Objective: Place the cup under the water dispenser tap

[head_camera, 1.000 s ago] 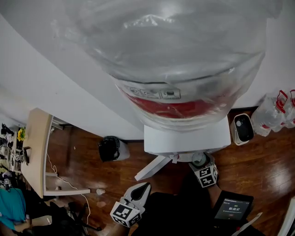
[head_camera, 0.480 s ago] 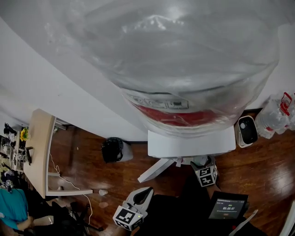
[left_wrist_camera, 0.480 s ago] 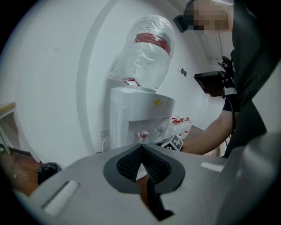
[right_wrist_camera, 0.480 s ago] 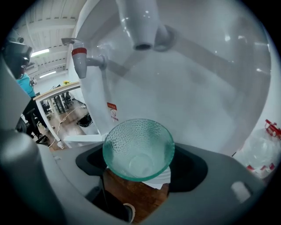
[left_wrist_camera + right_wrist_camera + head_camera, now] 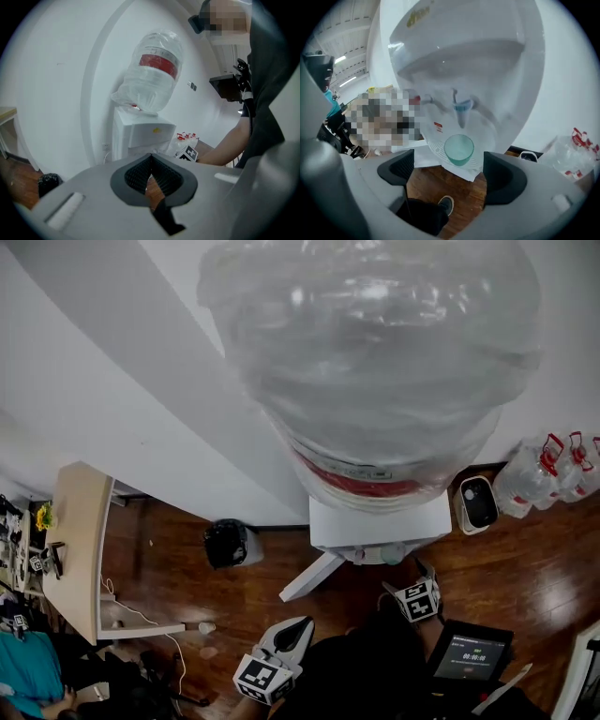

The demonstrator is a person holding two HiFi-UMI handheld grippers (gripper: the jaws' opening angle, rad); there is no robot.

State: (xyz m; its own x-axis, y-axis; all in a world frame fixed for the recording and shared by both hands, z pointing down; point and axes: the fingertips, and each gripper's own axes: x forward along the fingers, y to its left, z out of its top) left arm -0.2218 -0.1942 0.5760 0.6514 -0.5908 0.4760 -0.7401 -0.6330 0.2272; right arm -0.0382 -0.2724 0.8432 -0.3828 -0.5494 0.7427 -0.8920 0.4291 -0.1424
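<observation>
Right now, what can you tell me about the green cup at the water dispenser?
The cup is a small, translucent green tumbler, plastic by its look, round-mouthed and apparently empty. It stands upright on the white ribbed drip tray, directly below the blue tap. Only the tray touches it. The right claw faces it, and its jaws are opening and stand clear of the cup, which sits beyond them.

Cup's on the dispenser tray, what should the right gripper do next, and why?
Probably pull the right gripper straight back: its jaws are opening with nothing between them, and the cup stands free on the tray under the tap.
</observation>
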